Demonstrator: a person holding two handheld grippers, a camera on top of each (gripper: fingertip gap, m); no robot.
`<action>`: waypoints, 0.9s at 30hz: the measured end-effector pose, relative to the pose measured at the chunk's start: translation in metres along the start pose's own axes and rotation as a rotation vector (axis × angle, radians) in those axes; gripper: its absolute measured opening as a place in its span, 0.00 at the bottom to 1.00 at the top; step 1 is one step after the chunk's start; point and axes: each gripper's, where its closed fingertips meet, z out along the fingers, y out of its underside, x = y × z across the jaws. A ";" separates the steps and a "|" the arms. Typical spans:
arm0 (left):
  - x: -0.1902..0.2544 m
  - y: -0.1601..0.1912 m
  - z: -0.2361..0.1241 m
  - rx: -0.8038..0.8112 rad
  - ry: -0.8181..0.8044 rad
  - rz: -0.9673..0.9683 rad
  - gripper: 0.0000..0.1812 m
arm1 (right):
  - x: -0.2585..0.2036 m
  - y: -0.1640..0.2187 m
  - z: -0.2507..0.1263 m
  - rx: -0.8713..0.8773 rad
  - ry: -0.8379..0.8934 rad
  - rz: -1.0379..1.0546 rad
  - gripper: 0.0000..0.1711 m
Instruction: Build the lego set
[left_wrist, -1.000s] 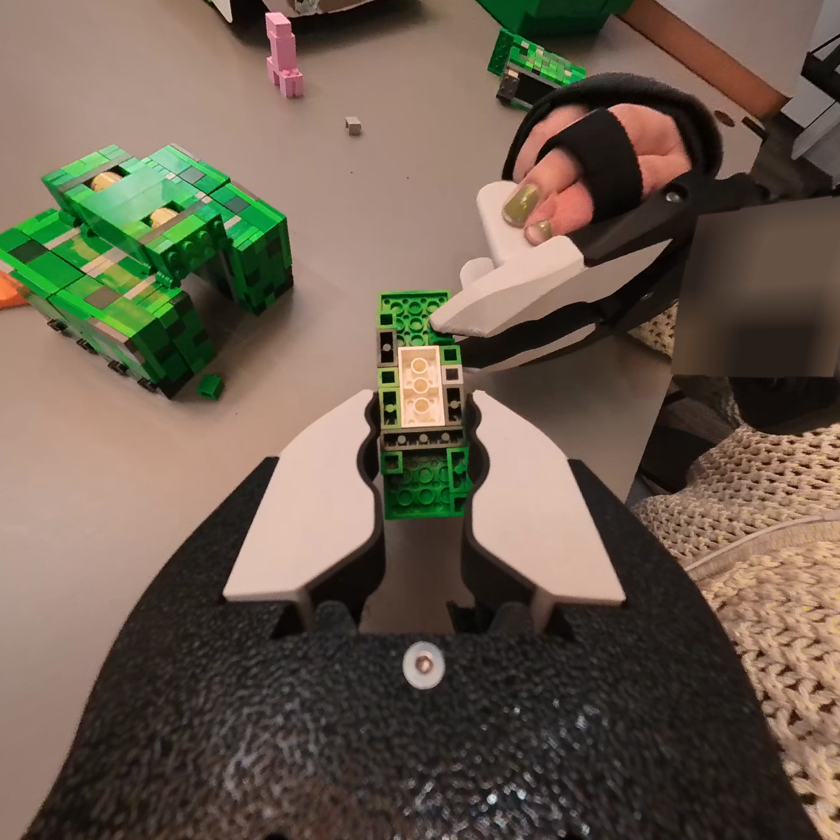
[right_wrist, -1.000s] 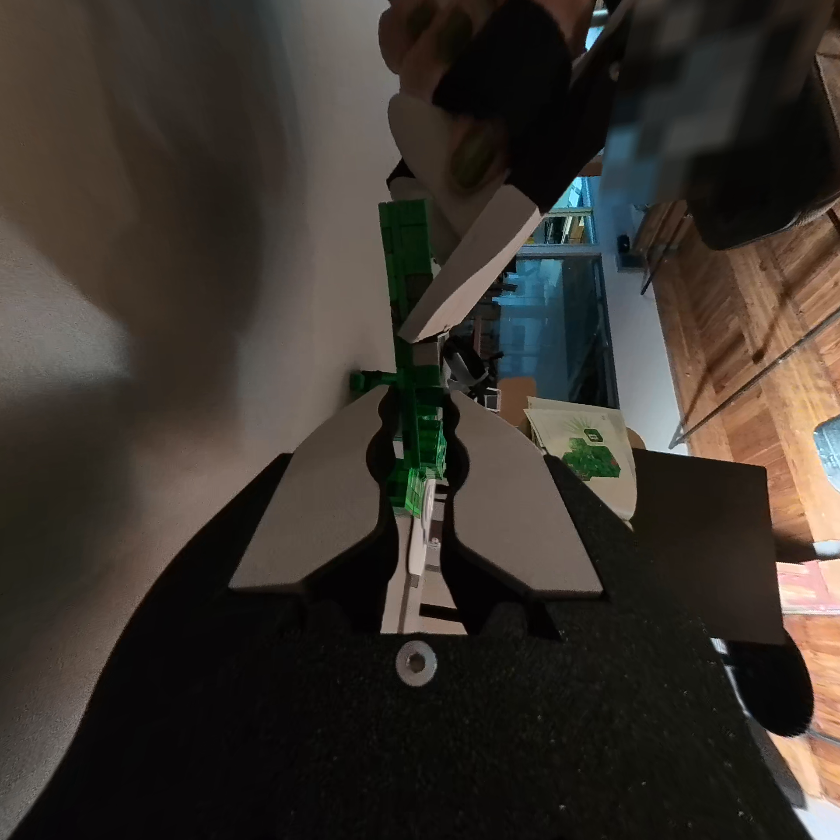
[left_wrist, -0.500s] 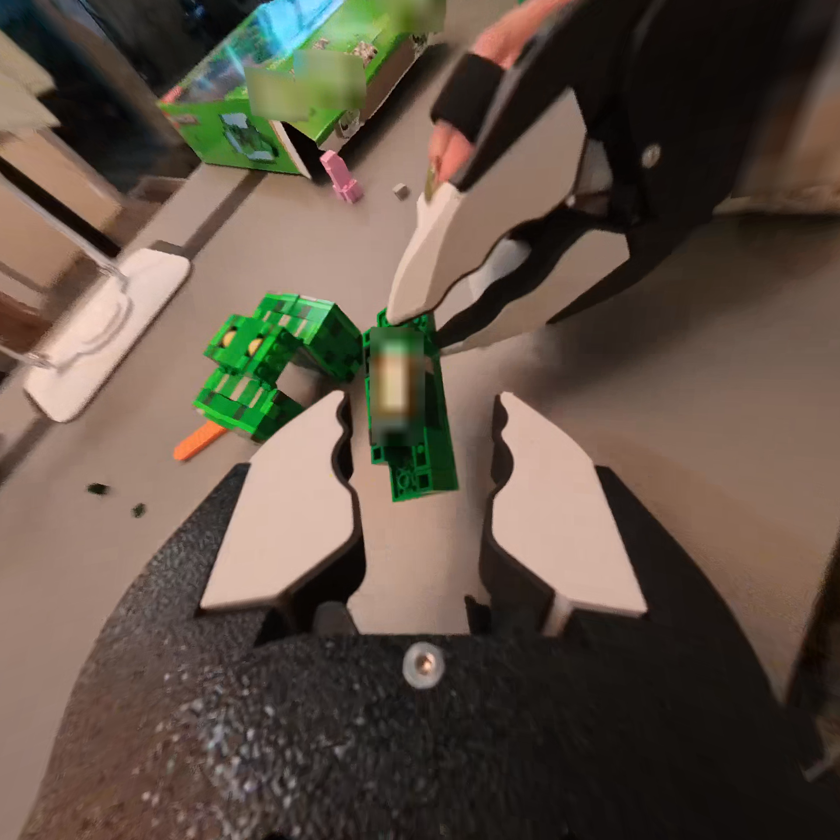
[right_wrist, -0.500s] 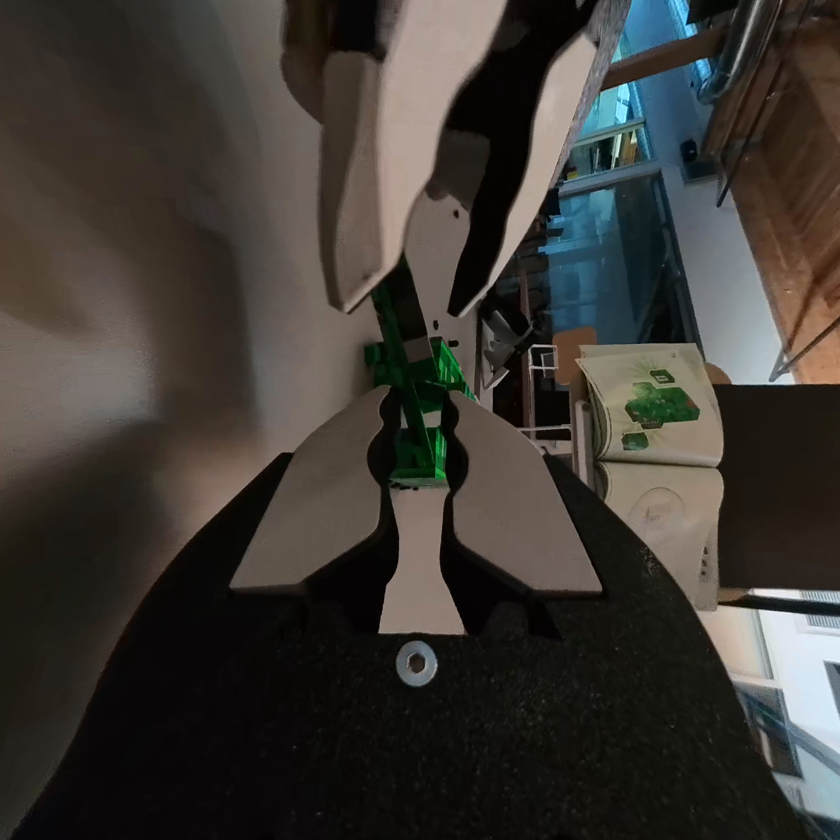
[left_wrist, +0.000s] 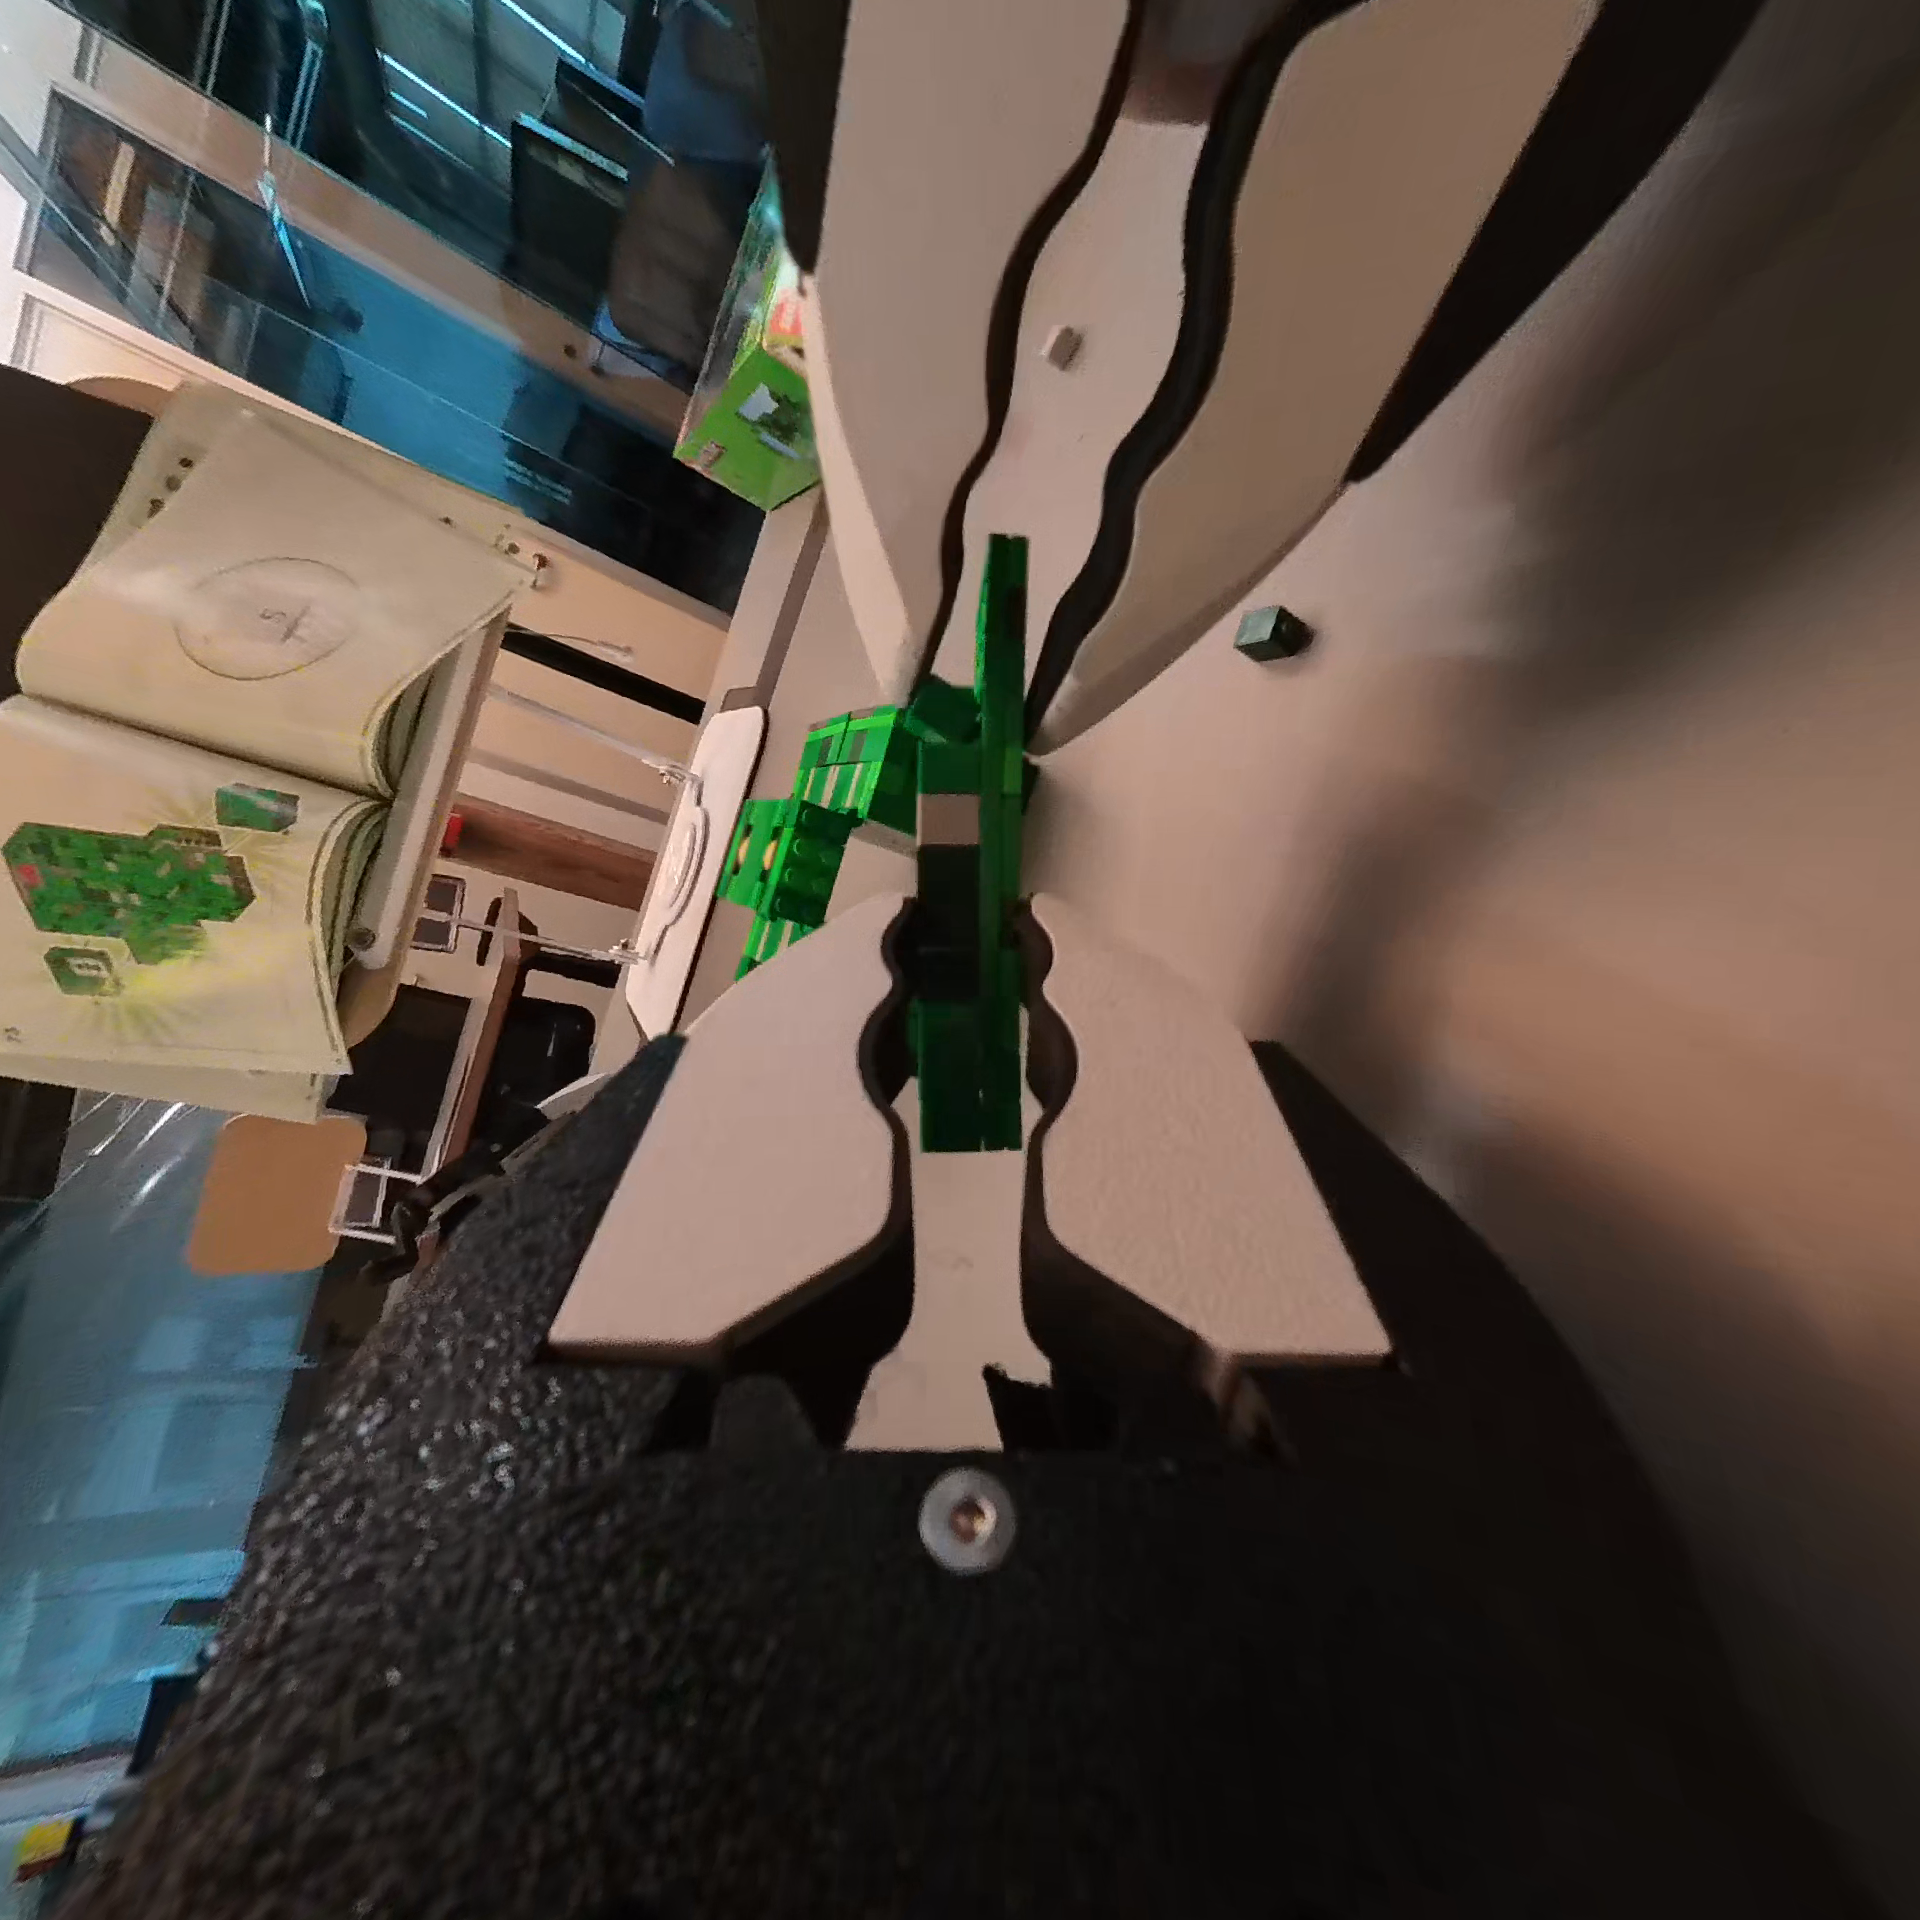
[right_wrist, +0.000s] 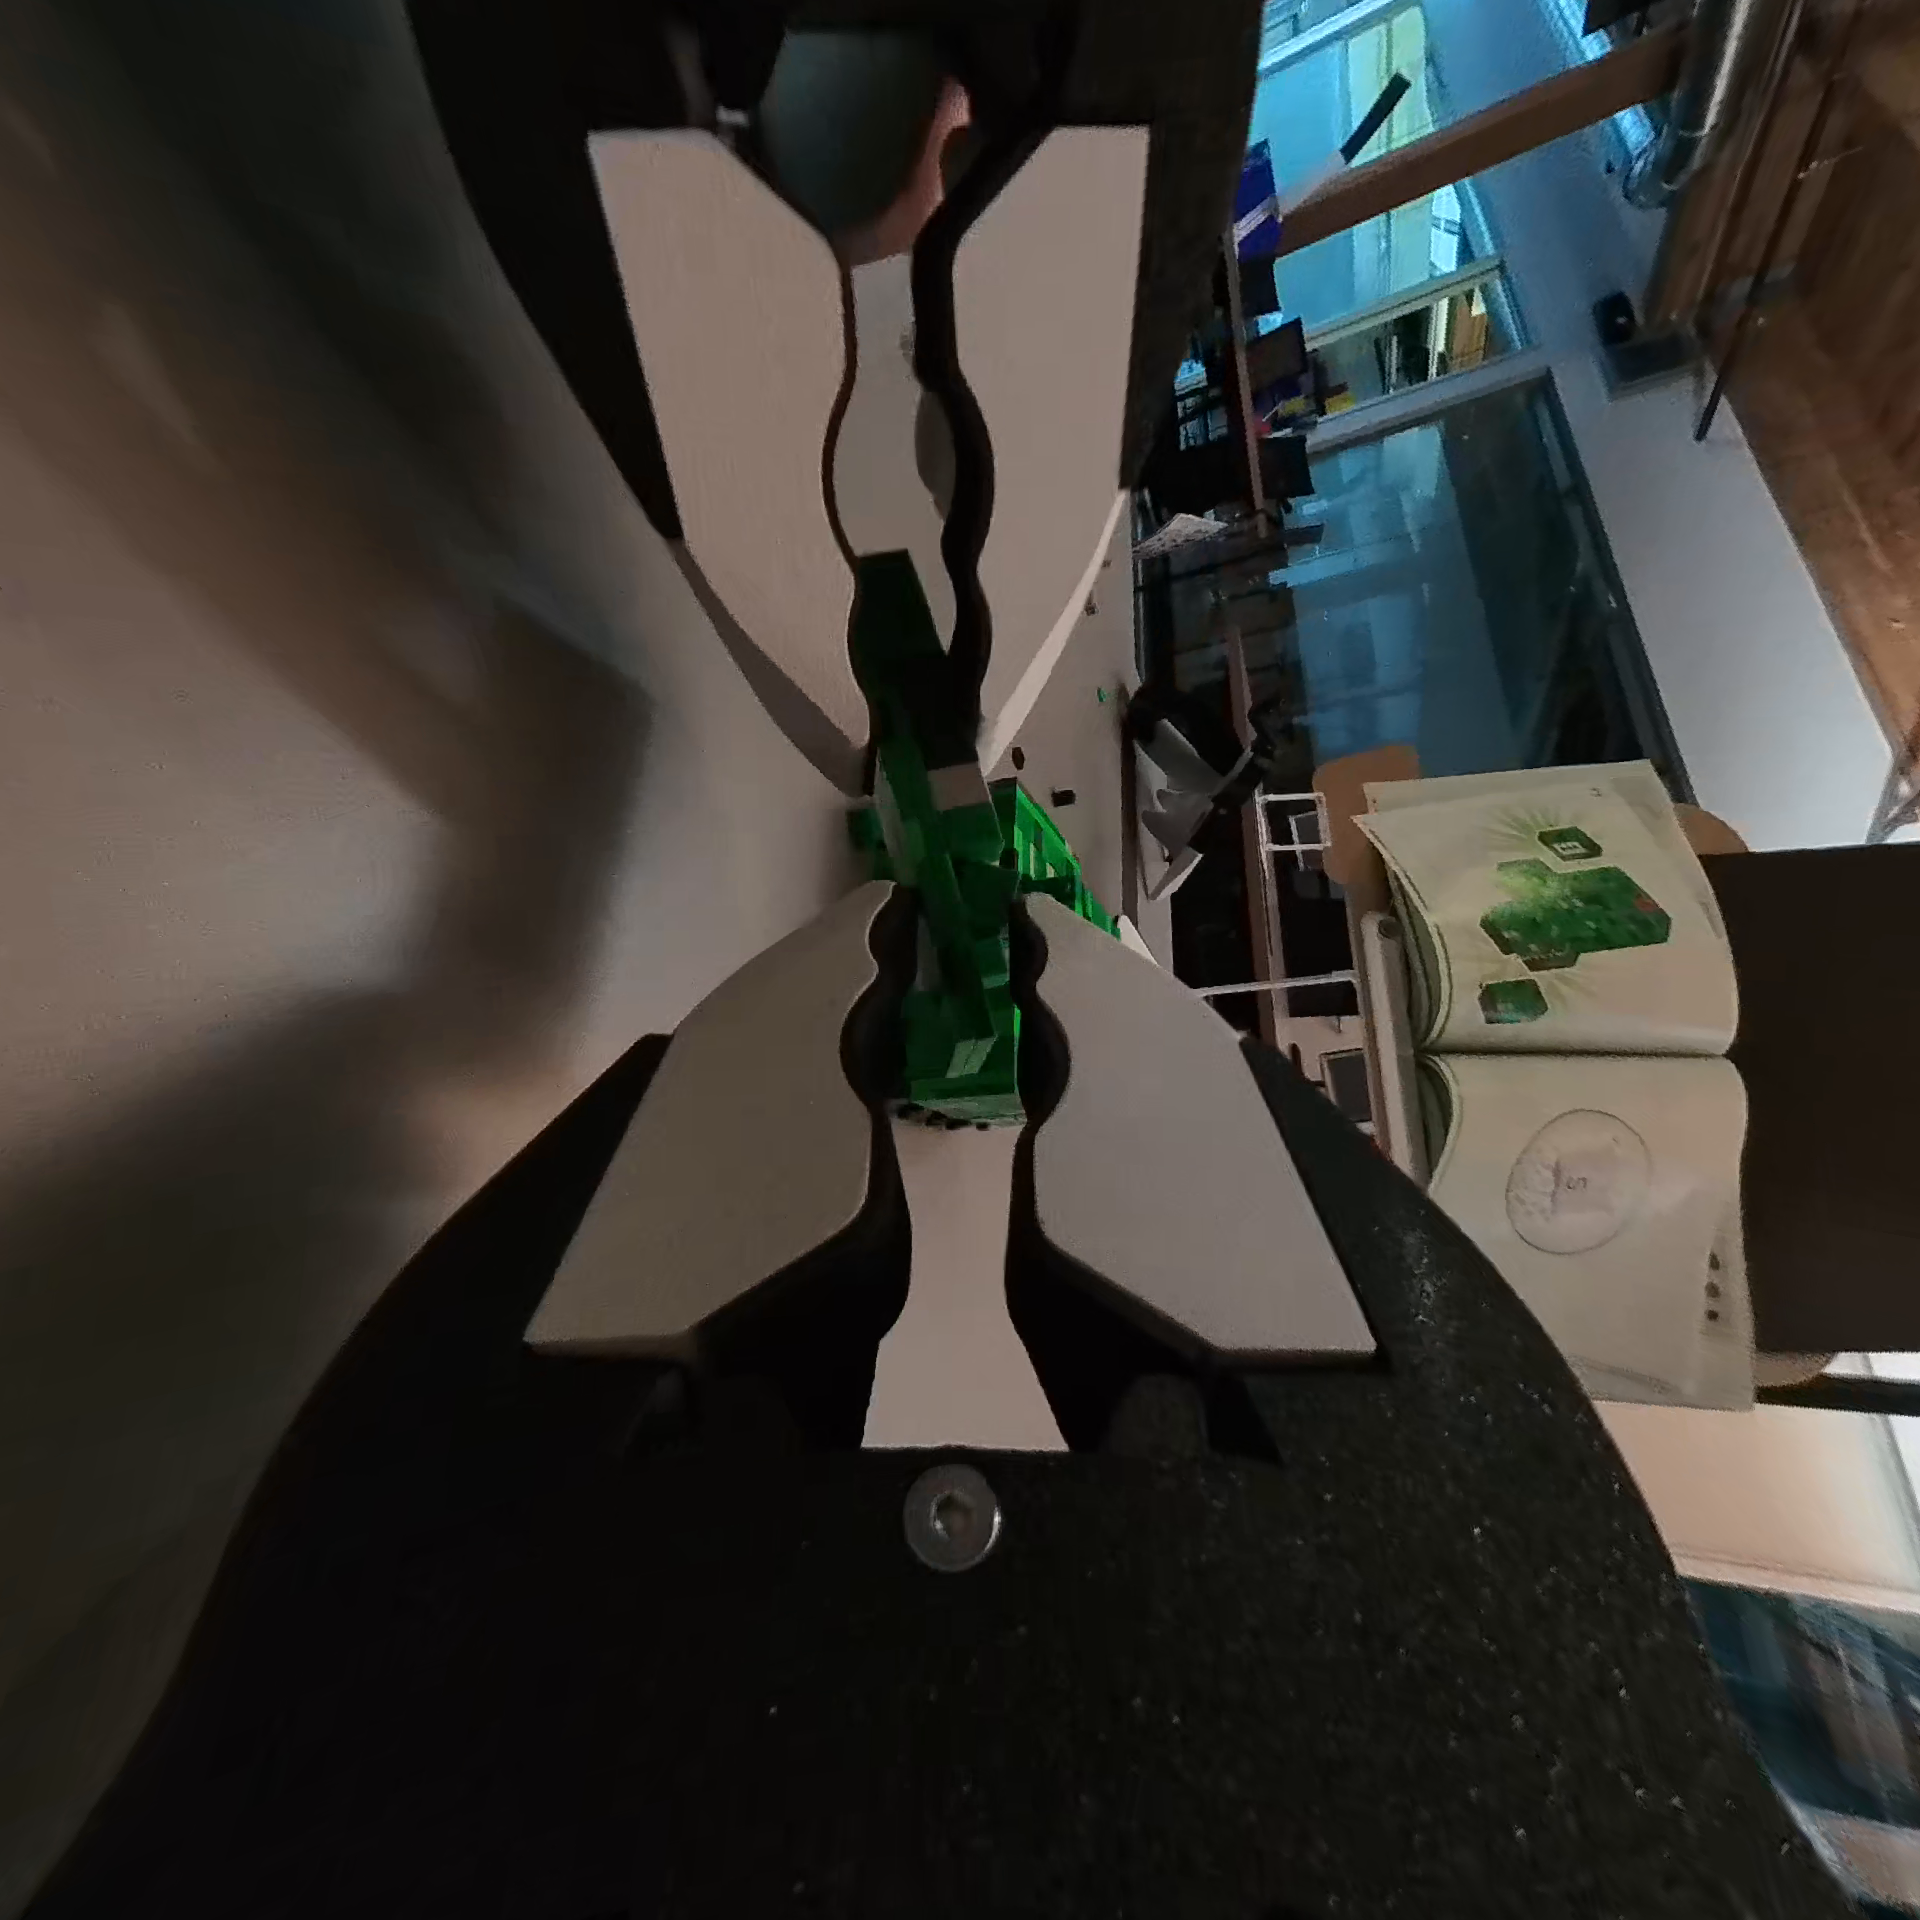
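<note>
A flat green lego panel (left_wrist: 966, 1039) with dark and grey bricks on one face is held edge-on between both grippers, above the grey table (left_wrist: 1403, 883). My left gripper (left_wrist: 966, 914) is shut on its near end. My right gripper (left_wrist: 982, 717) comes from the opposite side and is shut on the far end. In the right wrist view the same panel (right_wrist: 956, 1039) sits in my right gripper (right_wrist: 956, 899), with the left gripper (right_wrist: 925, 764) clamped on its other end. The two grippers face each other, tips nearly touching.
A larger green lego build (left_wrist: 810, 831) lies on the table behind the panel. An open instruction booklet (left_wrist: 187, 769) stands on a holder past the table edge. A green lego box (left_wrist: 758, 416) lies farther off. A small dark loose brick (left_wrist: 1270, 632) lies on the table. Left and right tips are no more than a few centimetres apart.
My left gripper opened off the panel, rolled onto its side and closed again on the panel's faces. My right gripper kept hold throughout and rolled with the panel.
</note>
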 end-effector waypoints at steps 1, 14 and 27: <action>0.000 0.000 0.000 0.000 0.006 0.002 0.09 | 0.000 0.000 0.000 -0.001 0.000 -0.013 0.10; 0.012 0.002 0.000 -0.026 0.062 0.070 0.09 | -0.014 -0.002 -0.003 0.027 -0.048 -0.157 0.11; 0.005 -0.002 -0.001 0.005 0.021 0.067 0.09 | -0.004 -0.009 -0.007 0.100 -0.074 0.082 0.15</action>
